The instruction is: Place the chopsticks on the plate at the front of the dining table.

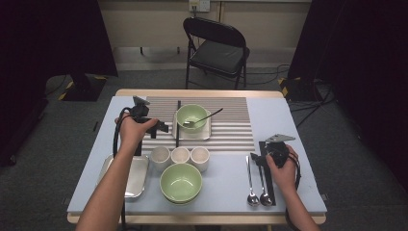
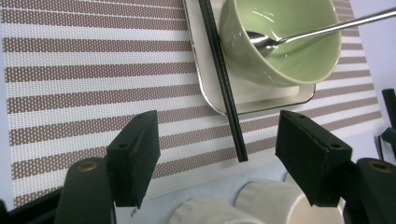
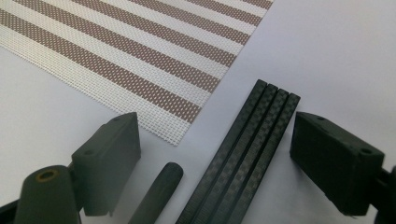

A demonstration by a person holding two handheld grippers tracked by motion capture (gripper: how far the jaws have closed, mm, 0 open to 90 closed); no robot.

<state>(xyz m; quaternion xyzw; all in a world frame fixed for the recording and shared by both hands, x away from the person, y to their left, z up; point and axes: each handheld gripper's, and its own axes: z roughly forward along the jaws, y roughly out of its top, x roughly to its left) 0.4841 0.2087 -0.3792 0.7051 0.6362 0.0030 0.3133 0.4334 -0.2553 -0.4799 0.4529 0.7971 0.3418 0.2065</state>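
L gripper (image 2: pixel 217 154) hovers over the striped placemat (image 2: pixel 84 79) w/ jaws wide apart, nothing between the pads. Directly ahead, in the gap between the jaws, lies the near end of a pair of black chopsticks (image 2: pixel 224 84), flat on the mat and running along the left rim of a small metal tray (image 2: pixel 205 93); pads not touching it. On that tray stands a green bowl (image 2: pixel 285 42) w/ a spoon (image 2: pixel 299 35) resting inside, handle sticking out over the rim. Just below the jaws, three white cups (image 2: pixel 266 205) crowd the mat's near edge, close under the gripper.

From the high view, the L gripper (image 1: pixel 161 126) sits at the mat's left half; a second green bowl (image 1: pixel 181 183) is at the table's near edge in front of the cups, an empty metal tray (image 1: pixel 137 178) toward the near left corner.

R gripper (image 3: pixel 215 154), near the table's right edge, also spread open and empty, low over a bundle of black chopsticks (image 3: pixel 247 154) lying between its jaws, a dark handle tip (image 3: pixel 161 189) beside them, the mat's corner (image 3: pixel 140 70) just beyond. Two spoons (image 1: pixel 256 185) lie left of that bundle.
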